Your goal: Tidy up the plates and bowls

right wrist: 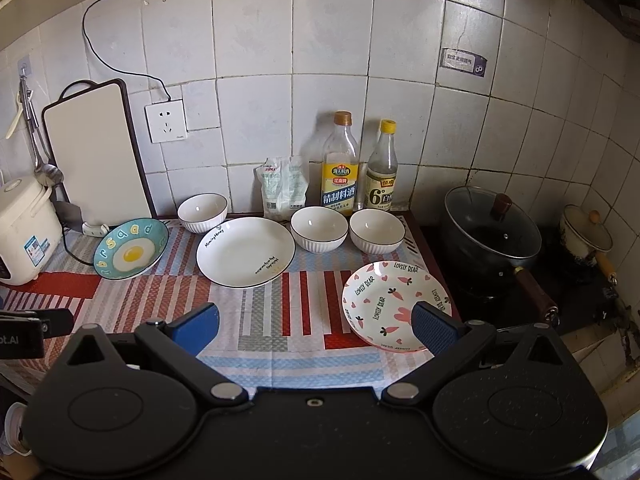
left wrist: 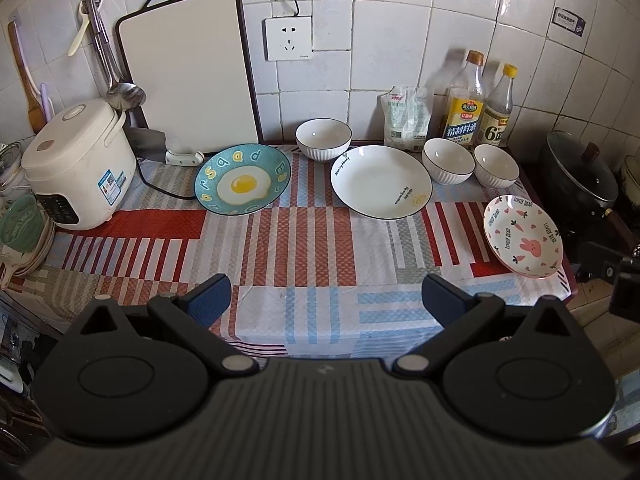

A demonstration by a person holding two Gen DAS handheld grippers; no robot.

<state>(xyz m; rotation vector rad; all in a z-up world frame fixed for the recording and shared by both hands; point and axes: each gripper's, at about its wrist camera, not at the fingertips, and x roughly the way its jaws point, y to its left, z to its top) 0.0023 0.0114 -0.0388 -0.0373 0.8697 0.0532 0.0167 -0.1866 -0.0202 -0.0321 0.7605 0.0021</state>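
On the striped cloth lie a teal fried-egg plate (left wrist: 243, 179) (right wrist: 130, 249), a large white plate (left wrist: 381, 182) (right wrist: 245, 251) and a pink rabbit plate (left wrist: 523, 236) (right wrist: 394, 304). Three white ribbed bowls stand behind them: one at the back middle (left wrist: 323, 138) (right wrist: 203, 212) and two side by side at the right (left wrist: 448, 160) (left wrist: 496, 165) (right wrist: 319, 228) (right wrist: 377, 231). My left gripper (left wrist: 325, 300) is open and empty above the table's front. My right gripper (right wrist: 316, 330) is open and empty, its right finger over the pink plate's near edge.
A rice cooker (left wrist: 78, 164) stands at the left, a cutting board (left wrist: 188, 76) leans on the wall. A bag (left wrist: 406, 118) and two bottles (left wrist: 464, 104) (left wrist: 498, 108) stand behind the bowls. A lidded black pot (right wrist: 492, 228) and a small pan (right wrist: 586, 236) sit on the stove at right.
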